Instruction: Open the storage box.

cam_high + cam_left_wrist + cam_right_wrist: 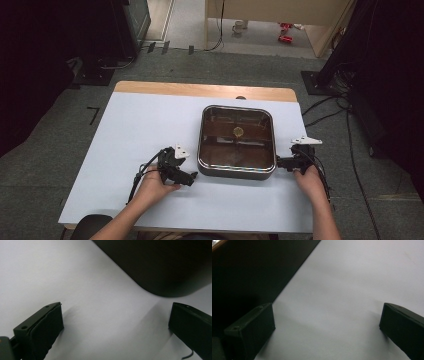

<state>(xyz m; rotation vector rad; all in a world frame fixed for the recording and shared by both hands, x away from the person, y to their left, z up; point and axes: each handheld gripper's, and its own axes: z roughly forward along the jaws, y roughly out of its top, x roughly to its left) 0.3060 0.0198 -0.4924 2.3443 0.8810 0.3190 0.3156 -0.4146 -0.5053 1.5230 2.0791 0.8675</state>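
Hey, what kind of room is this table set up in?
Probably a lab or workshop: a work table on grey carpet, loose cables trailing across the floor, and dark equipment stands around it.

Jaws: the left gripper is holding its 2 black jaws wide apart, with nothing sitting between them.
Surface: a white tabletop is lying under the jaws and catching their soft shadows.
Dark object: a rounded corner of a dark pan is sitting ahead at upper right, near the right-hand jaw but apart from it.
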